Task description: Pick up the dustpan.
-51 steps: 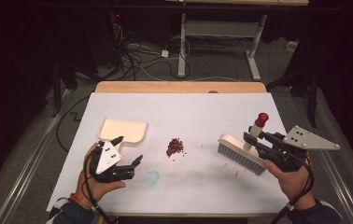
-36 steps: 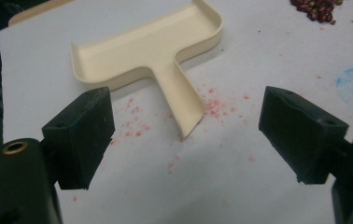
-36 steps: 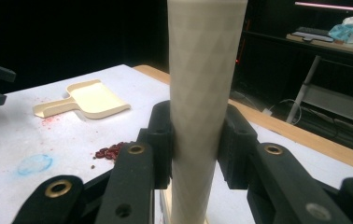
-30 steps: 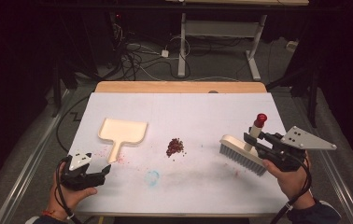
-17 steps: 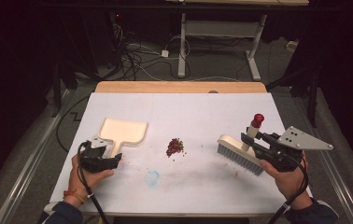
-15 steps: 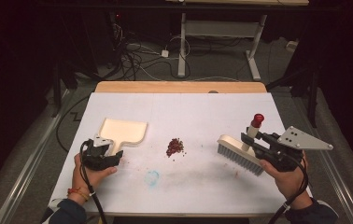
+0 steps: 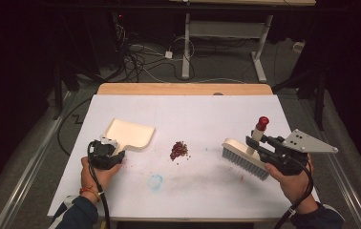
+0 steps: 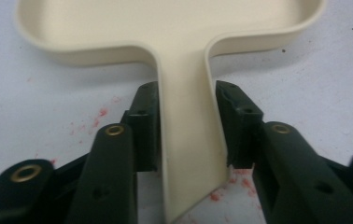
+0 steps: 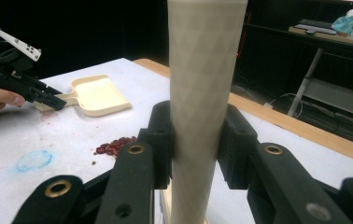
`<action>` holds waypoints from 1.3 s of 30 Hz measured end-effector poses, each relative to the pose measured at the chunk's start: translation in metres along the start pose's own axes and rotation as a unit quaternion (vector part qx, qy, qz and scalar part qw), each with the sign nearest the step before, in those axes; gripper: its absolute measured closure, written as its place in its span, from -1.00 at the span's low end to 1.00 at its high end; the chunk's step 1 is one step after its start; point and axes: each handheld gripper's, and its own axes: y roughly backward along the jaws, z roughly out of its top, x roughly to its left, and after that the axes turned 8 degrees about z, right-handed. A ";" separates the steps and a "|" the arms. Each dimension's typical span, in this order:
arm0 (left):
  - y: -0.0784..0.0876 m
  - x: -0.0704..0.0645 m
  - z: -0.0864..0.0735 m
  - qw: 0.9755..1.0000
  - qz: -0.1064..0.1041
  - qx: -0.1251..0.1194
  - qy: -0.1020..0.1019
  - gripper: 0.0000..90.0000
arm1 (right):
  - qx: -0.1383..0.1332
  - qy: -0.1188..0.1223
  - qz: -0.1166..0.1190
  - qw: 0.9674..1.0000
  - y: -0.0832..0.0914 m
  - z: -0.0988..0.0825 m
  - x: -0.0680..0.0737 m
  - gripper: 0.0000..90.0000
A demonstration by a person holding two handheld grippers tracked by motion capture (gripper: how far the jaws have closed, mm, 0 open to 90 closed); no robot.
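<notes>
With both tools now in my grip, I'm set up to sweep: my left gripper (image 7: 106,153), near the table's (image 7: 207,191) front-left corner, has just been closing and its jaws now pinch the handle of the dustpan (image 8: 174,56), which lies flat with its open mouth turned toward the middle of the table. That keeps the pan low, so I judge it can slide in behind the beans (image 7: 179,150) without tipping. My right gripper (image 7: 264,145), toward the right edge, is clamped on the brush's (image 7: 244,157) upright handle (image 9: 202,93), bristles down by the surface and the red knob on top, ready to push leftward. The beans sit in a small pile at mid-table, between pan and brush, apart from both. A faint blue smudge (image 7: 155,181) and some red stains mark the sheet nearer me. Open white surface lies all round the pile, with plenty of room to the far wooden edge (image 7: 183,88), so neither tool looks crowded.
</notes>
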 end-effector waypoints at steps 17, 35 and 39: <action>0.026 0.007 0.005 0.999 0.004 -0.017 -0.044 0.42 | 0.001 -0.002 0.012 1.000 -0.017 0.000 -0.005 0.55; 0.073 -0.001 -0.019 0.994 -0.039 -0.026 -0.101 0.42 | 0.005 -0.005 0.030 1.000 -0.026 -0.002 -0.006 0.55; 0.078 -0.005 -0.028 0.991 -0.063 -0.018 -0.115 0.42 | 0.009 -0.015 0.027 0.999 -0.029 -0.004 -0.008 0.55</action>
